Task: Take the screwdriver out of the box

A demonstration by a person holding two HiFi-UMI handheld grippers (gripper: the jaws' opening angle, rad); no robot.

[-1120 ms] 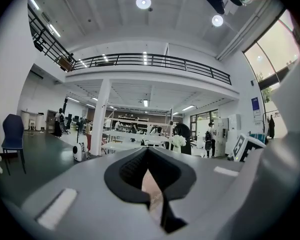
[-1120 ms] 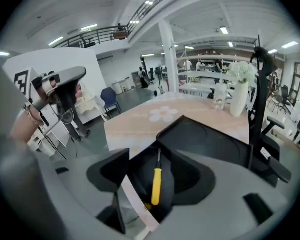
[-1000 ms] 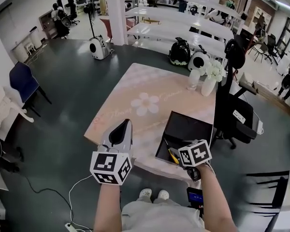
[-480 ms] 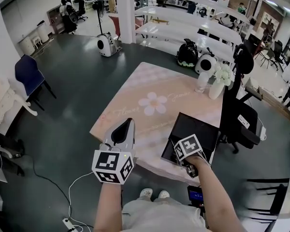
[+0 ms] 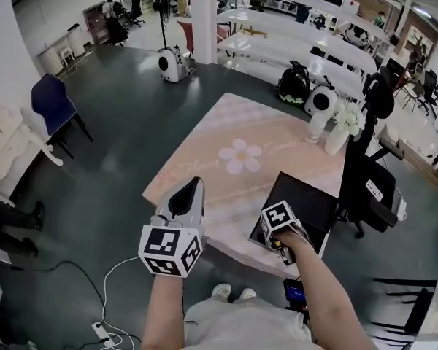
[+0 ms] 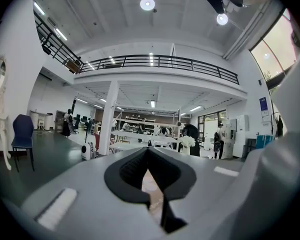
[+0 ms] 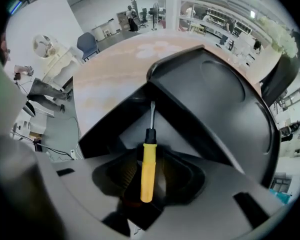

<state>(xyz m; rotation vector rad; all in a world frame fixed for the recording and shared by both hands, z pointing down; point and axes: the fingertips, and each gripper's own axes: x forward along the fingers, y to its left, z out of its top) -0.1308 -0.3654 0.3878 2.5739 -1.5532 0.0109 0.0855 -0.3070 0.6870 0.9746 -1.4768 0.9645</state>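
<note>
Yellow-handled screwdriver [image 7: 147, 169] lies in a corner of the box [image 7: 230, 104], between the right tongs [image 7: 149, 156], which have just been closing round its handle but are not gripping yet. Left tongs [image 6: 147, 151], pinched together and empty, hover left of the box.

This is a very big, open work hall, like a robot lab. It has a high roof with round white ceiling lights [image 6: 147, 4] and a long balcony with a black metal railing [image 6: 155, 61] held up by a tall white pillar [image 6: 109, 116]. On the dark grey floor [image 5: 124, 130] stand long white tables [image 5: 299, 42], a blue chair [image 5: 55, 99] and small round white robots [image 5: 174, 65].
</note>
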